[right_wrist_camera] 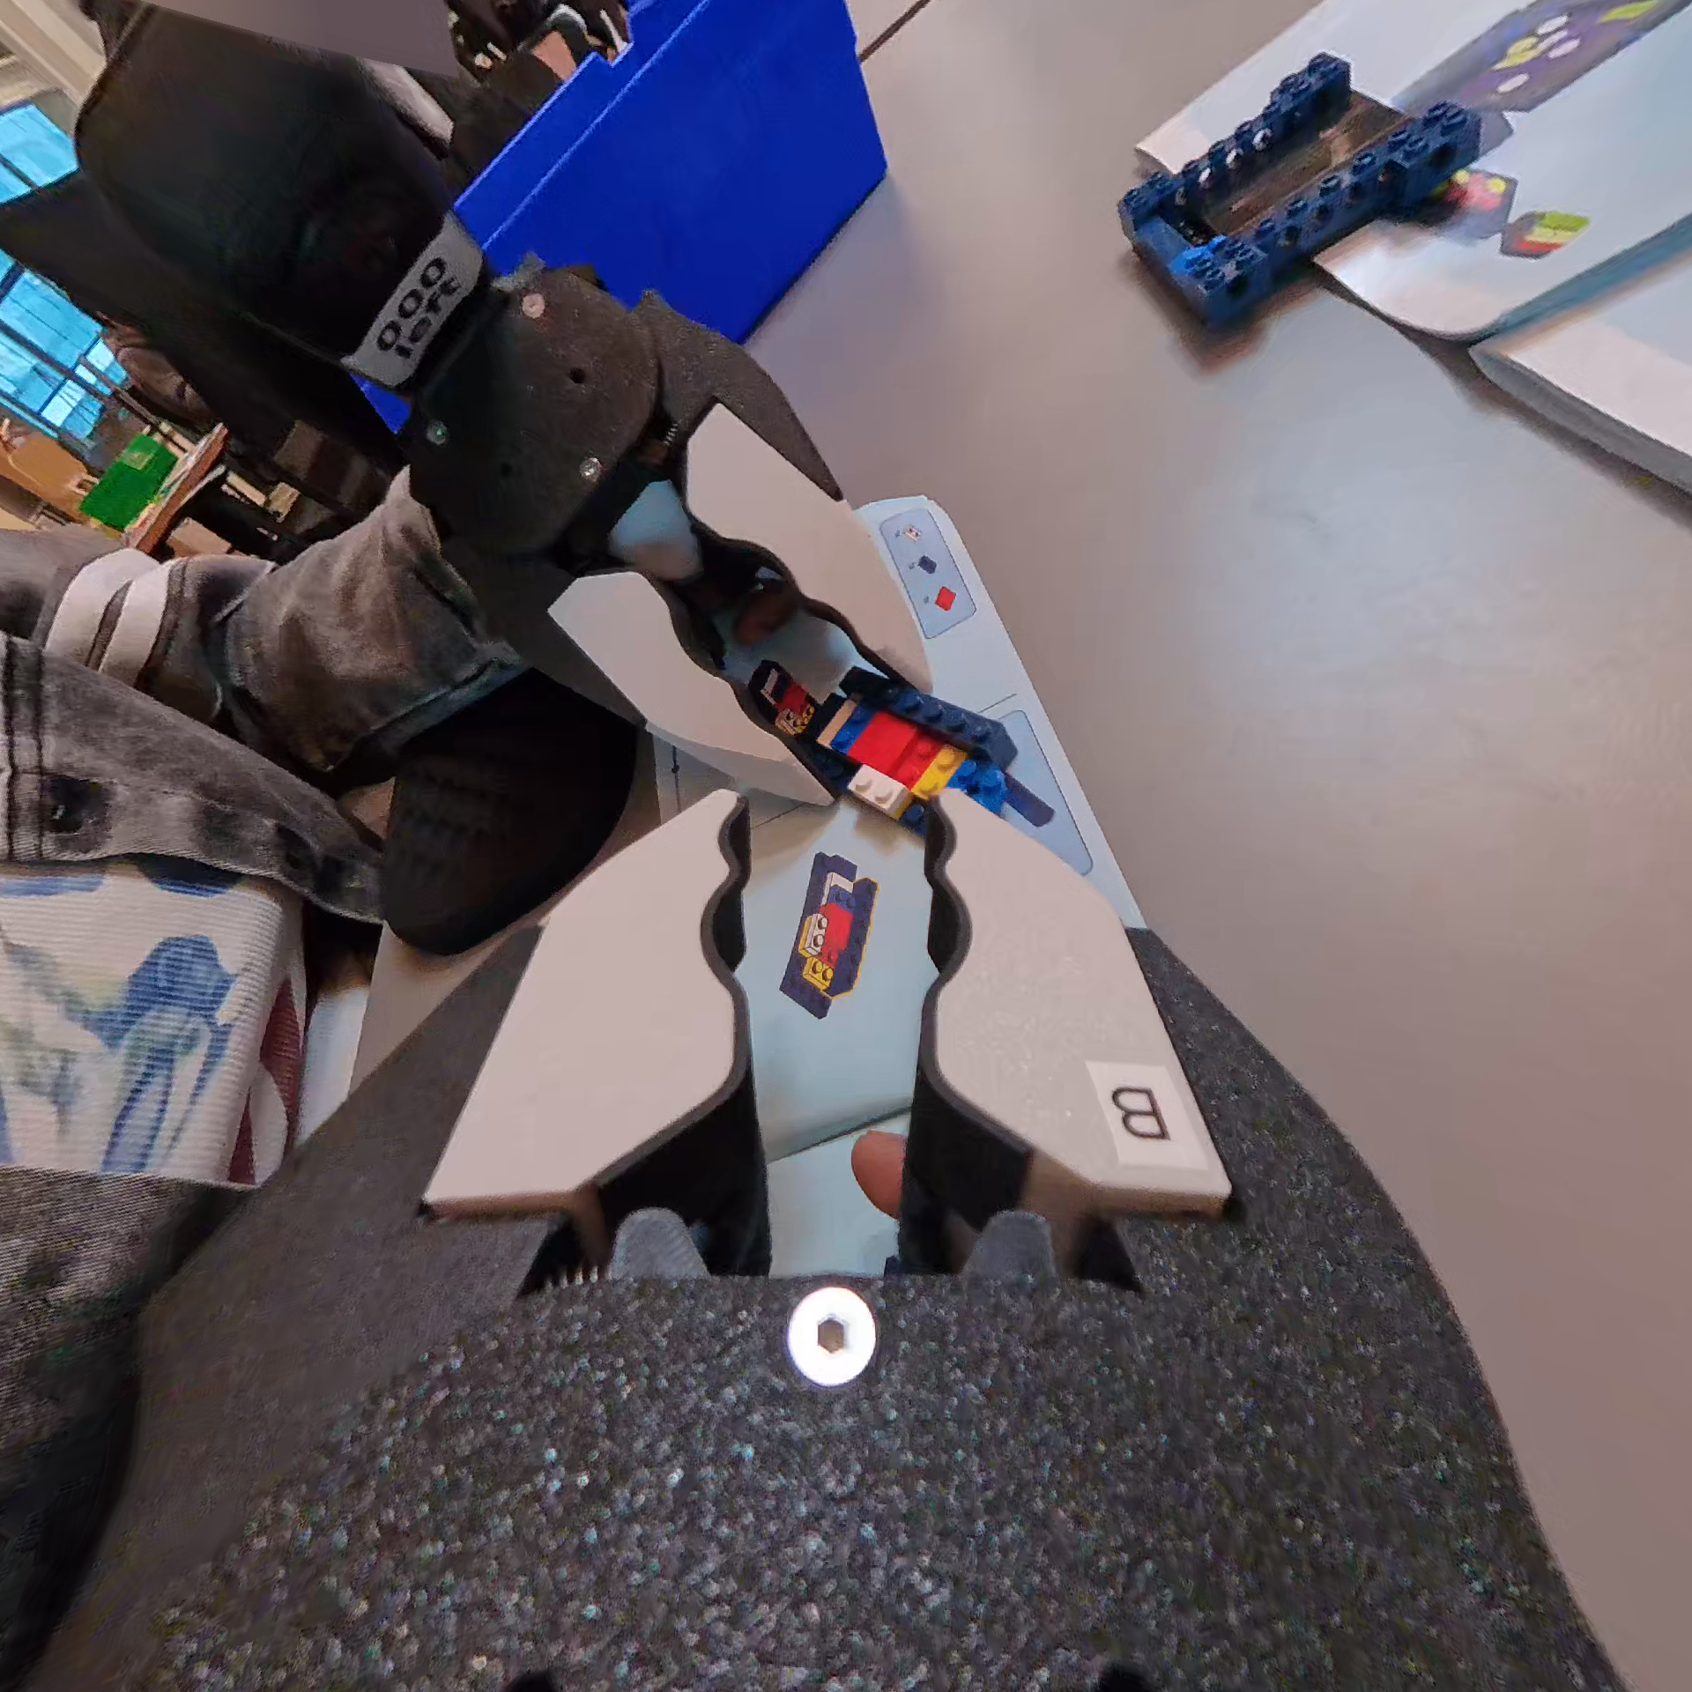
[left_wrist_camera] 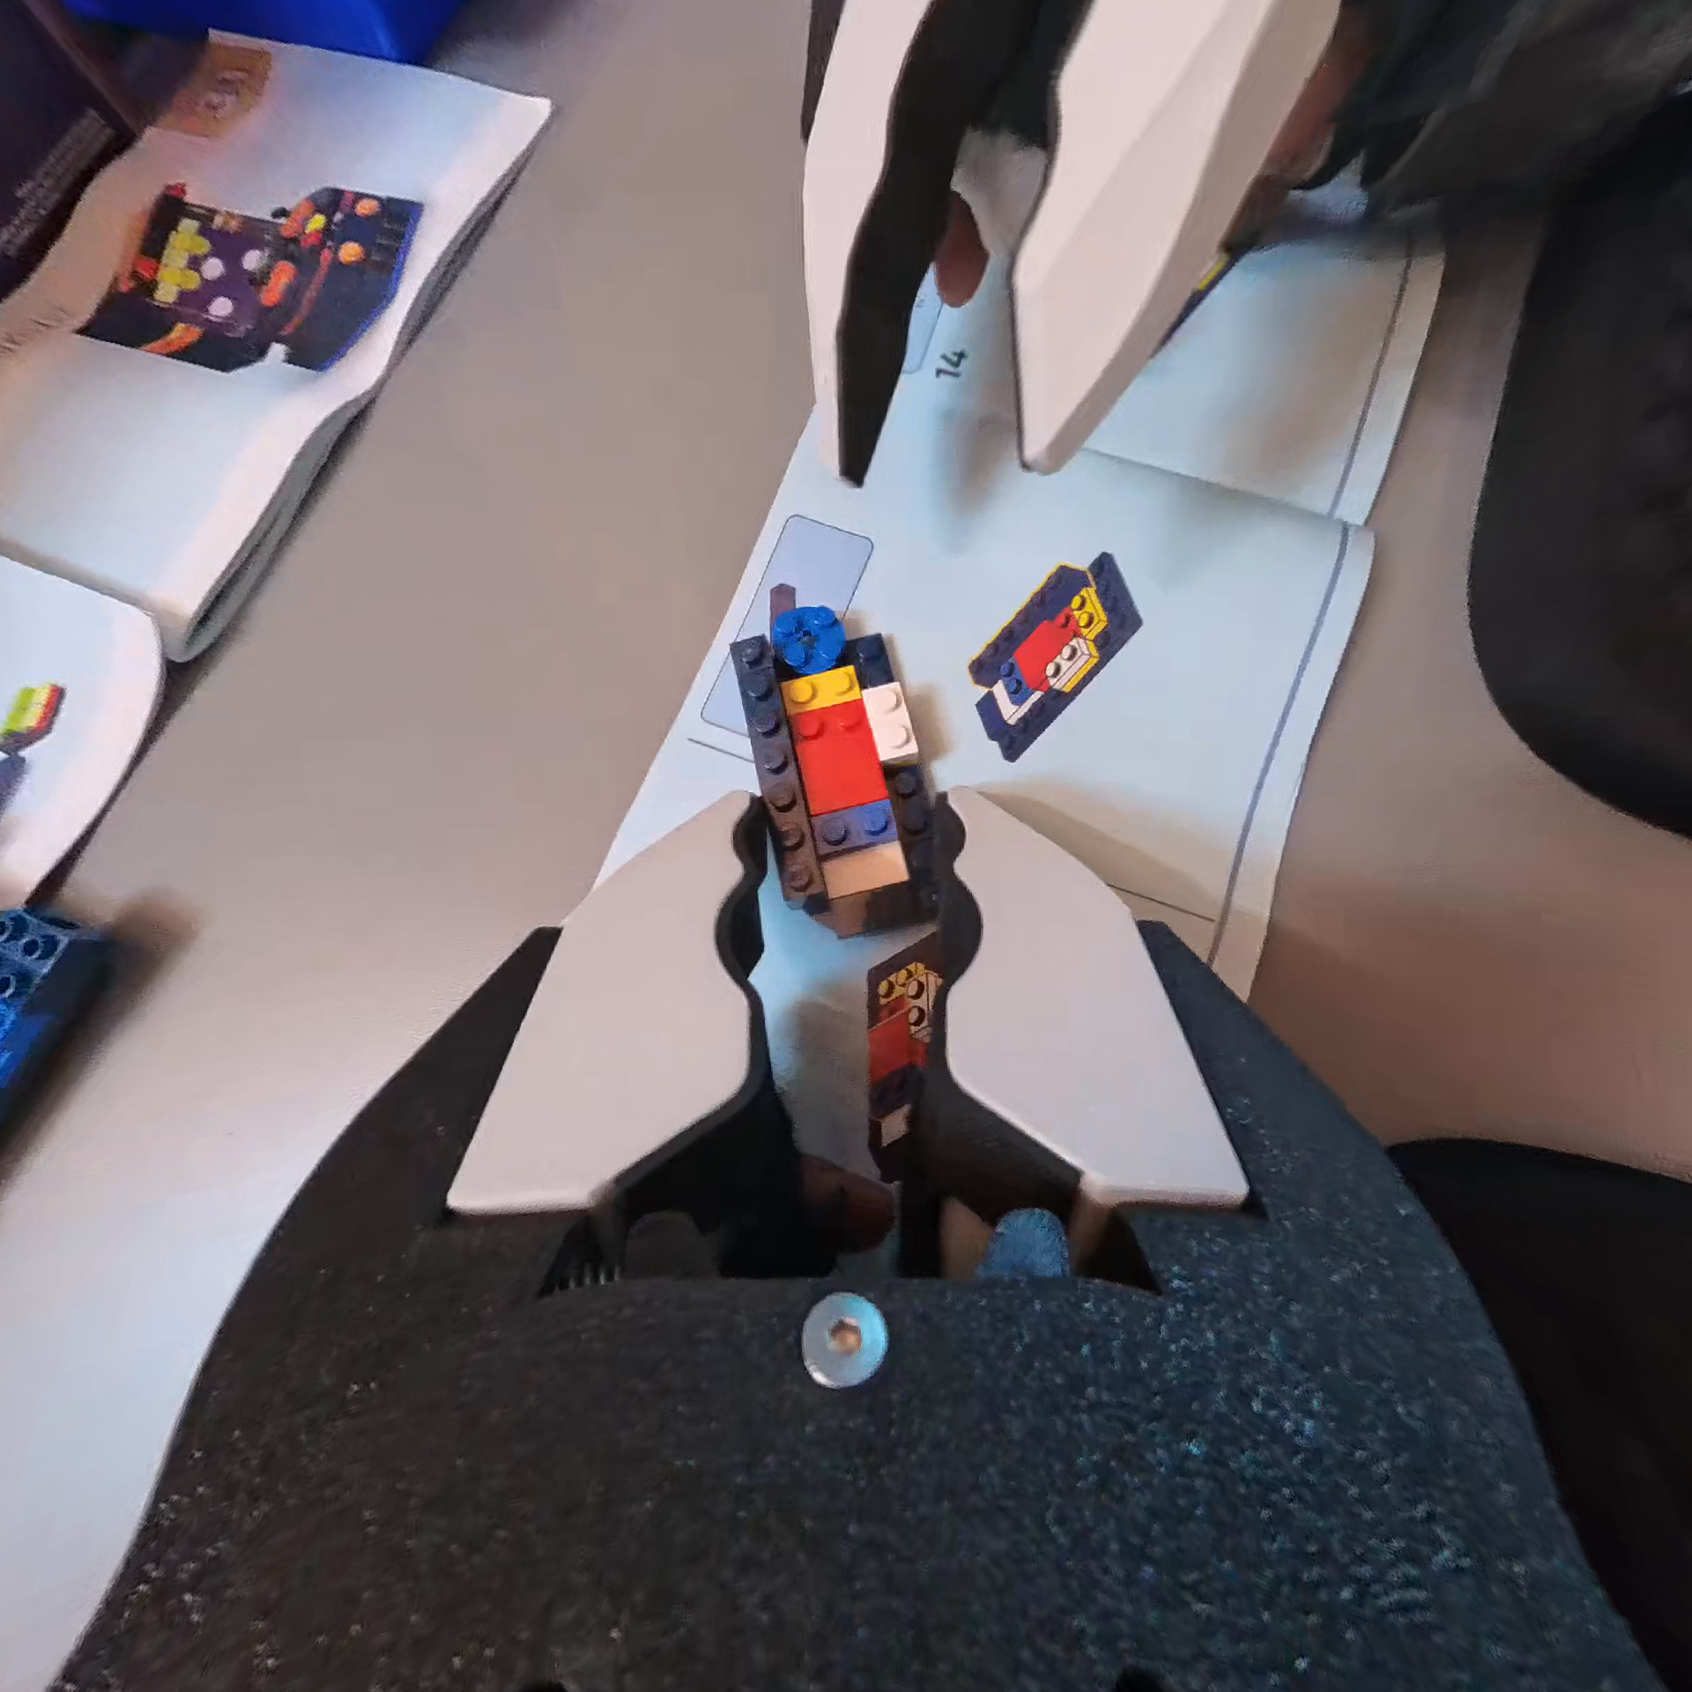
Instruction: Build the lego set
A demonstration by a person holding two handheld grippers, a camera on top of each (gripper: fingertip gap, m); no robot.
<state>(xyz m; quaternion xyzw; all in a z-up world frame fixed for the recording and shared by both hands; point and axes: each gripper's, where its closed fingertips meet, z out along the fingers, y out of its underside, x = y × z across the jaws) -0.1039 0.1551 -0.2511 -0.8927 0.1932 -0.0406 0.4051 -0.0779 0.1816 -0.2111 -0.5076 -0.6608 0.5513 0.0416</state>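
Left gripper (left_wrist_camera: pixel 847 806): pinching the brick model (left_wrist_camera: pixel 838 769) at its near end; both pads press the dark side rails. The right wrist view (right_wrist_camera: pixel 815 732) confirms it.
Right gripper (right_wrist_camera: pixel 833 815): spread, nothing between the pads. It sits just off the model's white-brick side; one fingertip (right_wrist_camera: pixel 943 824) is close to the model's edge, contact unclear. In the left view (left_wrist_camera: pixel 943 467) it hangs at 12 o'clock from the model, well above the page.
Model: dark blue frame w/ yellow, red, white, blue and tan bricks, plus a round blue stud piece (left_wrist_camera: pixel 806 636) at the far end. It lies on the open instruction booklet (left_wrist_camera: pixel 1144 824), w/ a printed picture (left_wrist_camera: pixel 1053 655) of the build at 3 o'clock from it.
Doing it well (our judgement): we'd keep the left pinch square on the rails and low, so the model stays flat on the page. We'd bring the right gripper in slowly and straight, since a sideways push could twist the model out of the pinch.
Around: second booklet (left_wrist_camera: pixel 275 320) at 10 o'clock; loose blue frame (right_wrist_camera: pixel 1300 183) at 1 o'clock in the right view; blue bin (right_wrist_camera: pixel 714 156) at 11 o'clock.
Hard to see: model's underside hidden; right gripper blurred in the left view; a dark strip (left_wrist_camera: pixel 783 600) past the round piece, can't tell whether real or printed.
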